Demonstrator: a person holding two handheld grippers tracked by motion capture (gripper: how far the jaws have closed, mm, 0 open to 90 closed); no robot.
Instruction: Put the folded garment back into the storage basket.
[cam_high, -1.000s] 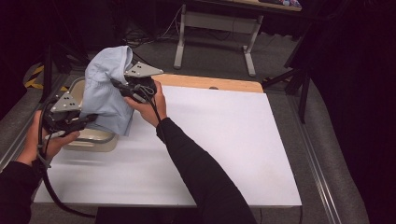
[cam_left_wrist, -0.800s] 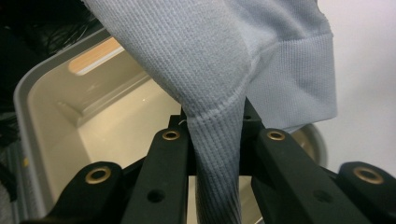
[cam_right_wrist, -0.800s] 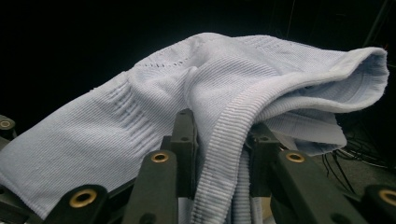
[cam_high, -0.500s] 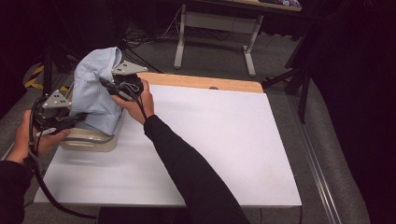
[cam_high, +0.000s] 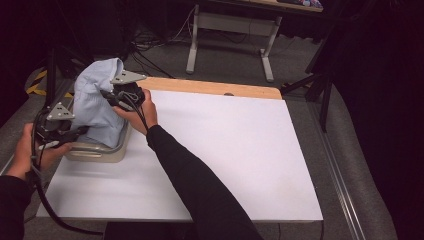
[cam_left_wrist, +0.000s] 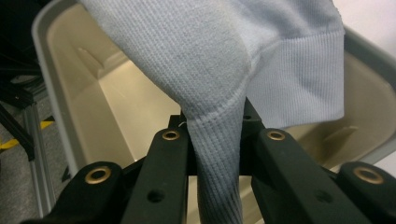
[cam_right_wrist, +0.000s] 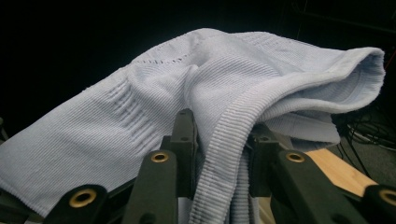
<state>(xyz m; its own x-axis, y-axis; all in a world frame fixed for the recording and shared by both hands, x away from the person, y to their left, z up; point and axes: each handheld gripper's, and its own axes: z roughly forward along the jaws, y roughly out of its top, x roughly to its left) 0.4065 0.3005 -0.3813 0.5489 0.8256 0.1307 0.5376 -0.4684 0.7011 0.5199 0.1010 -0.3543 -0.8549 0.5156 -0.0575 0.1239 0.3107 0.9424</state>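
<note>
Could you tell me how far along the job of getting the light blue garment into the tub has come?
Done: both tongs, left and right, are clamped on the light blue knit garment. In hand: it hangs bunched over the beige tub at the table's left edge, its ribbed hem dipping inside. Left, as it looks: lowering it fully into the tub and letting go.

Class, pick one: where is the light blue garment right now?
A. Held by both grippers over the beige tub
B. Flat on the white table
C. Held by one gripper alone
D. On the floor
A: the garment is pinched in the left gripper and the right gripper, above the tub.
</note>
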